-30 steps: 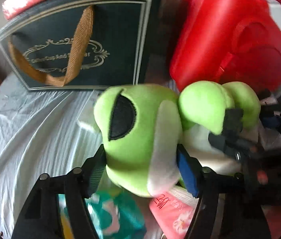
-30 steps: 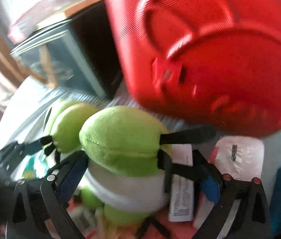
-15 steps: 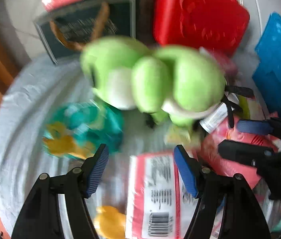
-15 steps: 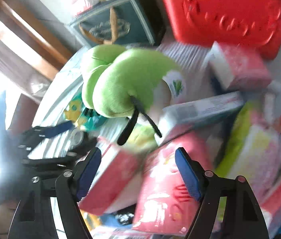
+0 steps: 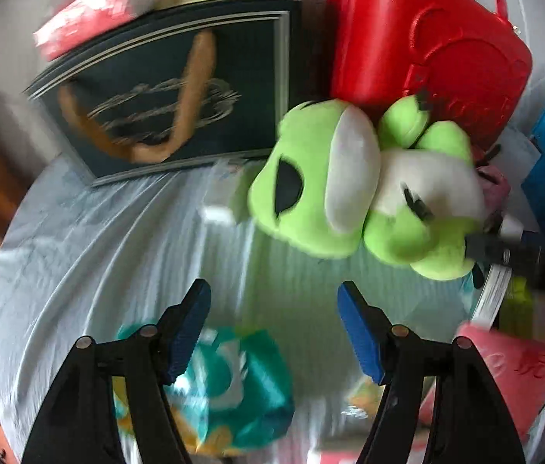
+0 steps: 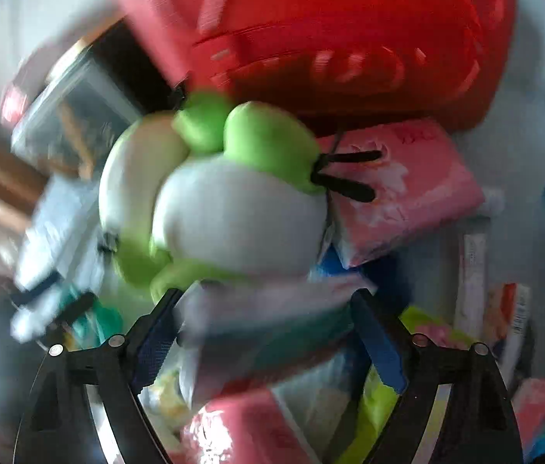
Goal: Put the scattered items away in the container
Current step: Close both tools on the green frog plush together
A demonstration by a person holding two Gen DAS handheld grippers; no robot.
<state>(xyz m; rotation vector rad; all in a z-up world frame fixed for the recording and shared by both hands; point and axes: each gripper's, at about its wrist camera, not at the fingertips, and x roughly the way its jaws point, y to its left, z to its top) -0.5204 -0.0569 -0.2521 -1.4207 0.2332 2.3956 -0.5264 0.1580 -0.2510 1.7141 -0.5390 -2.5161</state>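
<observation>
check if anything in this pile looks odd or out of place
The green plush stands out: it lies tipped on its side, wedged against the red case, sprawled over pink packs rather than settled. Both tools, left and right, are open and hold nothing. The right view is too blurred for finer detail.

Your left wrist view looks forward and down over a pale sheet toward the green plush toy (image 5: 353,197) and red case (image 5: 427,42). Your right wrist view sits much nearer, the plush toy (image 6: 230,208) and case (image 6: 330,31) filling it; both views share these.
</observation>
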